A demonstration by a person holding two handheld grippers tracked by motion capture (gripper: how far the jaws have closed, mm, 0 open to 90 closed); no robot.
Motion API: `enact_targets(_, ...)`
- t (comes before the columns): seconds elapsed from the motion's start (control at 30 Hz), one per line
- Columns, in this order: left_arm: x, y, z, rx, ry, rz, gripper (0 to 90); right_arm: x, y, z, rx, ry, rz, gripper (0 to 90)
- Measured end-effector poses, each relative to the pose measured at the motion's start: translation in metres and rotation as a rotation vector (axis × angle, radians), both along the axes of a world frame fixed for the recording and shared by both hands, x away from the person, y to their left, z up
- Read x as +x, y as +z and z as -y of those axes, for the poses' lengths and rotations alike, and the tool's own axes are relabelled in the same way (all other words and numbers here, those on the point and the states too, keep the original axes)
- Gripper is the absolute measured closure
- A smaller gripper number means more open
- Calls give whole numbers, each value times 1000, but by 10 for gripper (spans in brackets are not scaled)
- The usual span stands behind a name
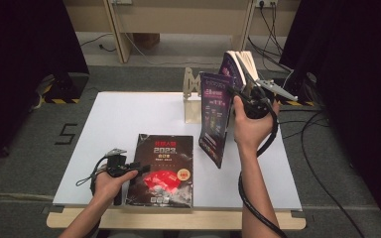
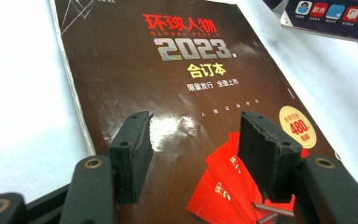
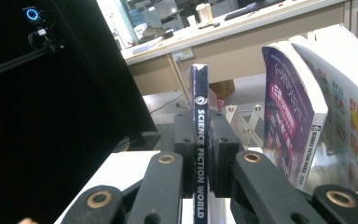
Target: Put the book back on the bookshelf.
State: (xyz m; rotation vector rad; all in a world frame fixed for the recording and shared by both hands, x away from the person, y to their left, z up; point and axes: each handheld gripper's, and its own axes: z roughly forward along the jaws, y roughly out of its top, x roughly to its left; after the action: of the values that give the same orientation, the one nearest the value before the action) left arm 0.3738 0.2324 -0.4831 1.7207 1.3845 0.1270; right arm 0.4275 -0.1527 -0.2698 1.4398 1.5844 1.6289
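At the centre right of the high view, the right tongs (image 1: 238, 91) are clenched on the spine of a purple magazine (image 1: 214, 116), which hangs upright above the white surface (image 1: 129, 114), just in front of a wooden rack (image 1: 192, 94) holding more magazines (image 1: 238, 64). At lower left, the left tongs (image 2: 193, 140) stand released over a dark 2023 magazine (image 1: 164, 168) lying flat.

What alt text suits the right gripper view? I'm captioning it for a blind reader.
The right gripper clamps the spine of a thin upright magazine lettered SCIENCE FICTION WORLD. To its right stand more purple-covered magazines, with a wooden desk behind them.
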Motion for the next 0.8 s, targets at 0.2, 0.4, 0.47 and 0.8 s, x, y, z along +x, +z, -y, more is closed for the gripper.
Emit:
enact_targets(0.2,0,0,0,1,0,1,434,1,0,0,7,-5,2,846)
enact_targets(0.4,0,0,0,1,-1,1,434,2,1,1,10,-11,5,847)
enact_targets(0.47,0,0,-1,2,-2,2,435,3,1,1,11,-13,4,846)
enact_targets(0.8,0,0,-1,-2,-1,3,435,8,1,3,9,-35,16,847)
